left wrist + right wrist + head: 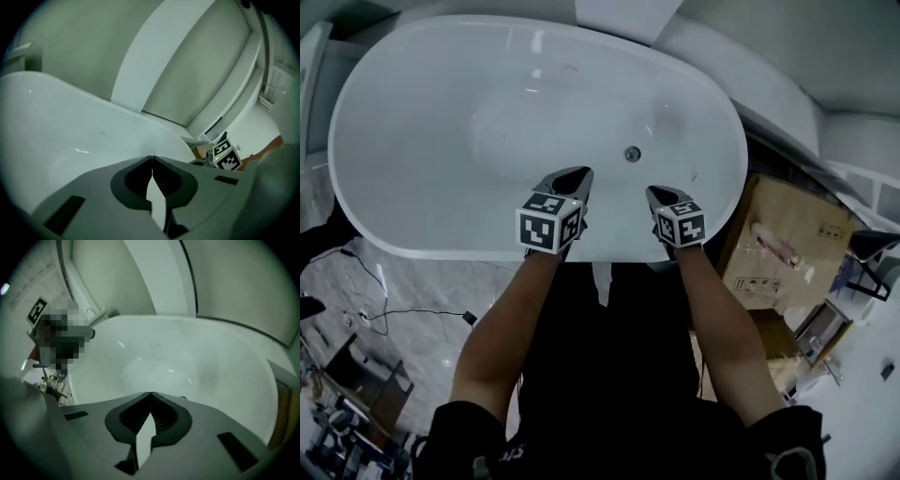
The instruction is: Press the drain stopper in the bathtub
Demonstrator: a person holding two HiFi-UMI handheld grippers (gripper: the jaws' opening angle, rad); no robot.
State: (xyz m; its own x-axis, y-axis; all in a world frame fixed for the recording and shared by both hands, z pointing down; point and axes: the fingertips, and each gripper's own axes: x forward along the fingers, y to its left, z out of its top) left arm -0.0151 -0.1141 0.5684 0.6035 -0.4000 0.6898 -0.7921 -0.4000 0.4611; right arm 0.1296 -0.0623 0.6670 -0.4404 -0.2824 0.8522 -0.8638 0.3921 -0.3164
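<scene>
The white oval bathtub fills the upper part of the head view. Its small round metal drain stopper sits on the tub floor right of centre. My left gripper hovers over the near rim, left of and nearer than the stopper, shut and empty. My right gripper is just nearer than the stopper and also above the rim, shut with nothing held. In the left gripper view the left gripper has its tips touching, facing the tub wall. In the right gripper view the right gripper points into the tub basin.
A cardboard box stands on the floor right of the tub. Black cables and loose equipment lie on the tiled floor at the left. The person's arms and dark clothing fill the lower middle.
</scene>
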